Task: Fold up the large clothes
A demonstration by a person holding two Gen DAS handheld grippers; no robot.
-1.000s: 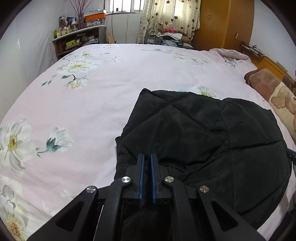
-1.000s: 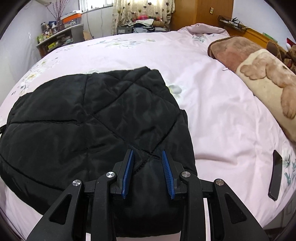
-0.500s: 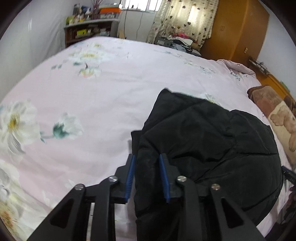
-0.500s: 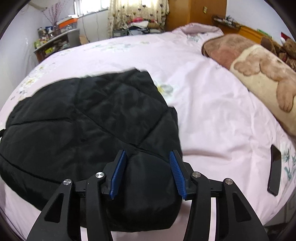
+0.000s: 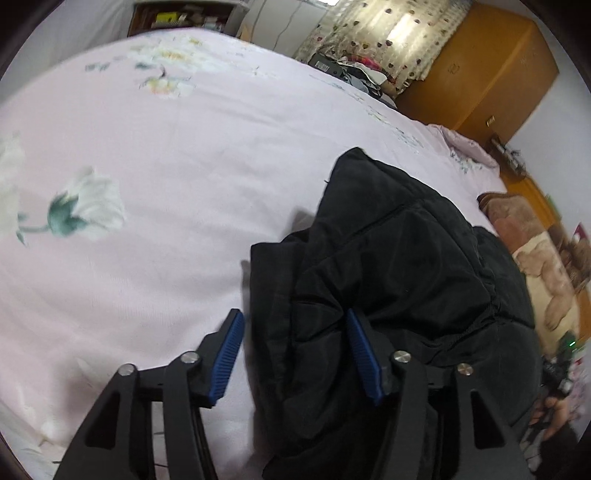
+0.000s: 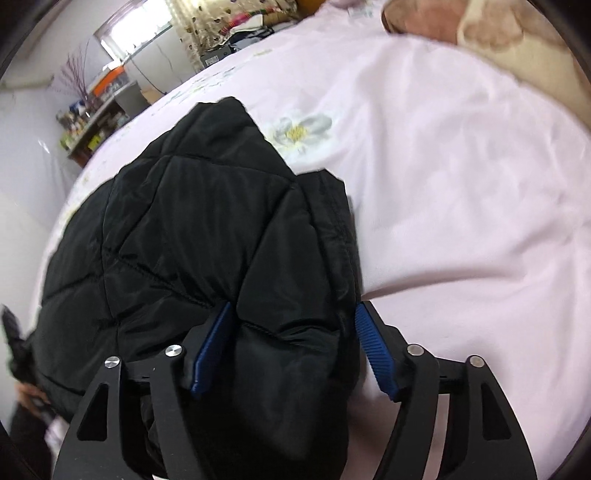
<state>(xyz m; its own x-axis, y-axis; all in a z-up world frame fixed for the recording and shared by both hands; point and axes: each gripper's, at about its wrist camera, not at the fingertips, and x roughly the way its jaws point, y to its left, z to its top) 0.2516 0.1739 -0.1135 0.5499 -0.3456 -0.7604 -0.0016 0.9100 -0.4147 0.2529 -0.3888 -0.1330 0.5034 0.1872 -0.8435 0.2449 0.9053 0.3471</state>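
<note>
A black quilted jacket (image 5: 399,266) lies folded in a bundle on the pink floral bedspread (image 5: 155,177). It also shows in the right wrist view (image 6: 207,229). My left gripper (image 5: 295,332) is open wide, its blue pads on either side of the jacket's near left edge. My right gripper (image 6: 293,325) is open wide too, its blue pads on either side of the jacket's near right corner. Neither pair of pads presses the fabric.
A brown bear-print blanket (image 5: 546,273) lies at the bed's right side, also in the right wrist view (image 6: 498,33). A wooden wardrobe (image 5: 476,70) and curtained window stand beyond the bed. A cluttered shelf (image 6: 92,122) stands at the far left wall.
Both grippers have opened wide and let go of the jacket, the left from fully shut. Both views have tilted and shifted; the jacket's near edge has bunched up.
</note>
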